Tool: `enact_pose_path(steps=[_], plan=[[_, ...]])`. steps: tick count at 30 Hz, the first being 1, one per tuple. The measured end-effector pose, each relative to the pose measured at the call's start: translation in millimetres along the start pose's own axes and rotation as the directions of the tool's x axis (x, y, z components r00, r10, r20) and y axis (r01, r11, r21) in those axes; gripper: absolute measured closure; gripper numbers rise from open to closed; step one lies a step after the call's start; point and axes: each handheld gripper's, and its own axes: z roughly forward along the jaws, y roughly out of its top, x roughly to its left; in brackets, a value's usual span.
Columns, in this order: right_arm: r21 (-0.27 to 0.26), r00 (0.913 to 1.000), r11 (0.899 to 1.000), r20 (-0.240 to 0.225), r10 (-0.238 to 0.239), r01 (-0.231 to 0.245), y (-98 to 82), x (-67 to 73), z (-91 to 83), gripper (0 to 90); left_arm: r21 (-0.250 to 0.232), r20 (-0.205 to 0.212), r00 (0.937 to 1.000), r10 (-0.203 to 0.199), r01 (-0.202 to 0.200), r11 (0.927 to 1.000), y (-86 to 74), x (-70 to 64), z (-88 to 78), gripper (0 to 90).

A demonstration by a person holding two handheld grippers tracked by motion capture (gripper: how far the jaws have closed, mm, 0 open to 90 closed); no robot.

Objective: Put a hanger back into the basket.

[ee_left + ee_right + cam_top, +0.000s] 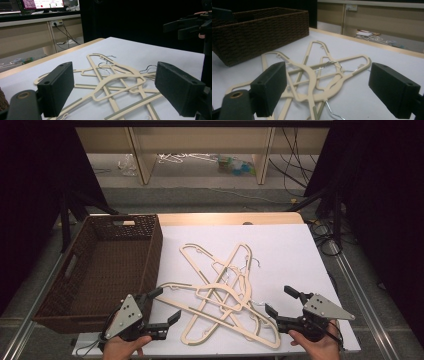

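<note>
High view: cream hangers [225, 290] lie in a tangled pile mid-table on the white sheet [285, 250]; woven basket [100, 270] at left. Left gripper [162, 307] and right gripper [280, 301] flank the pile, near edge, jaws wide.

Left gripper view: jaws wide, hangers [115, 80] beyond.

Right gripper view: jaws wide, holding nothing; basket [259, 32] far left.

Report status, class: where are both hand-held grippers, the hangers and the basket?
Left hand-held gripper open, near the hangers. Right hand-held gripper open, opposite side. Cream hangers tangled in a pile on the white tabletop. Wicker basket left of pile.
</note>
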Motion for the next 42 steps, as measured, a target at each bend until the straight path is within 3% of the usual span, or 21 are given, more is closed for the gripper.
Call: enact_pose_path(steps=[6,8,15,16,18,19,22,23,25,28,29,30,31,32,34,35,37,38,39,41,42], plan=[[0.030,0.9997,1.000,-0.022,0.005,-0.004,-1.9,1.0,3.0,16.8,0.005,0.003,1.0000,-0.001,0.001,1.0000,0.0,-0.1,0.0,15.8],[0.056,0.9985,0.998,-0.053,0.016,-0.013,-2.4,1.2,4.1,16.9,-0.005,0.012,0.9999,-0.006,0.006,1.0000,-0.5,-0.1,1.0,15.8],[0.081,0.9985,0.997,-0.055,0.004,0.001,-3.1,0.1,7.8,18.0,0.011,0.012,0.9999,-0.002,0.002,0.9999,-0.6,-0.5,1.4,15.8],[0.098,0.9964,0.995,-0.084,0.015,-0.007,-3.4,-0.1,10.1,19.4,0.013,0.013,0.9999,-0.002,0.002,0.9999,-0.8,-0.7,1.6,15.8],[0.125,0.9960,0.992,-0.088,0.013,-0.002,-3.5,-0.5,11.0,19.8,0.015,0.012,0.9999,-0.002,0.001,0.9999,-0.9,-0.8,1.6,15.8],[0.162,0.9927,0.987,-0.120,0.011,0.008,-5.4,-1.6,15.7,23.0,0.017,0.012,0.9999,0.000,0.000,0.9999,-0.9,-0.8,1.7,15.8],[0.209,0.9871,0.978,-0.158,0.027,0.007,-6.9,-4.4,22.1,28.3,0.020,0.016,0.9999,-0.005,0.004,0.9998,-1.3,-1.5,2.4,15.7],[0.207,0.9848,0.978,-0.170,0.037,-0.001,-7.7,-5.4,26.2,30.4,0.022,0.017,0.9998,-0.005,0.005,0.9998,-1.5,-1.9,2.7,15.8],[0.253,0.9836,0.967,-0.175,0.042,0.004,-7.2,-7.5,30.3,35.2,0.029,0.024,0.9997,-0.005,0.004,0.9996,-2.0,-2.6,3.4,15.8],[0.277,0.9810,0.961,-0.191,0.035,0.019,-8.5,-8.9,34.5,38.6,0.035,0.024,0.9997,-0.003,0.002,0.9994,-2.2,-2.5,3.9,15.8],[0.318,0.9792,0.947,-0.200,0.032,0.034,-10.6,-9.6,39.5,41.4,0.034,0.026,0.9996,-0.004,0.003,0.9994,-2.4,-2.7,4.4,15.8],[0.318,0.9792,0.947,-0.200,0.032,0.034,-10.6,-9.6,39.5,41.4,0.036,0.026,0.9997,-0.003,0.002,0.9993,-2.5,-3.1,4.6,15.8],[0.352,0.9730,0.936,-0.223,0.059,0.024,-12.6,-9.9,45.6,43.7,0.035,0.022,0.9997,0.000,-0.001,0.9994,-2.5,-3.7,4.7,15.8],[0.352,0.9730,0.936,-0.223,0.059,0.024,-12.6,-9.9,45.6,43.7,0.035,0.022,0.9997,0.000,-0.001,0.9994,-2.5,-3.7,4.7,15.8],[0.390,0.9744,0.920,-0.221,0.044,0.047,-14.3,-11.1,53.0,45.8,0.033,0.024,0.9997,0.000,-0.001,0.9994,-2.4,-3.7,4.7,15.9],[0.417,0.9724,0.907,-0.230,0.040,0.061,-15.8,-11.8,59.0,48.2,0.035,0.024,0.9997,0.000,-0.001,0.9994,-2.5,-3.8,4.8,15.8],[0.443,0.9708,0.893,-0.237,0.036,0.075,-17.4,-12.3,65.4,51.2,0.039,0.025,0.9997,-0.001,0.000,0.9992,-2.7,-3.4,4.9,15.9],[0.443,0.9708,0.893,-0.237,0.036,0.075,-17.4,-12.3,65.4,51.2,0.039,0.025,0.9997,-0.001,0.000,0.9992,-2.7,-3.4,4.9,15.8],[0.470,0.9704,0.880,-0.237,0.045,0.074,-19.0,-12.5,70.5,52.9,0.039,0.026,0.9997,0.000,-0.001,0.9993,-2.7,-3.5,5.0,15.8],[0.497,0.9689,0.864,-0.243,0.049,0.081,-20.8,-13.7,75.8,54.1,0.040,0.028,0.9996,-0.002,0.001,0.9992,-2.9,-3.9,5.1,15.9],[0.497,0.9689,0.864,-0.243,0.049,0.081,-20.8,-13.7,75.8,54.1,0.040,0.028,0.9996,-0.002,0.001,0.9992,-2.9,-3.9,5.1,15.9]])
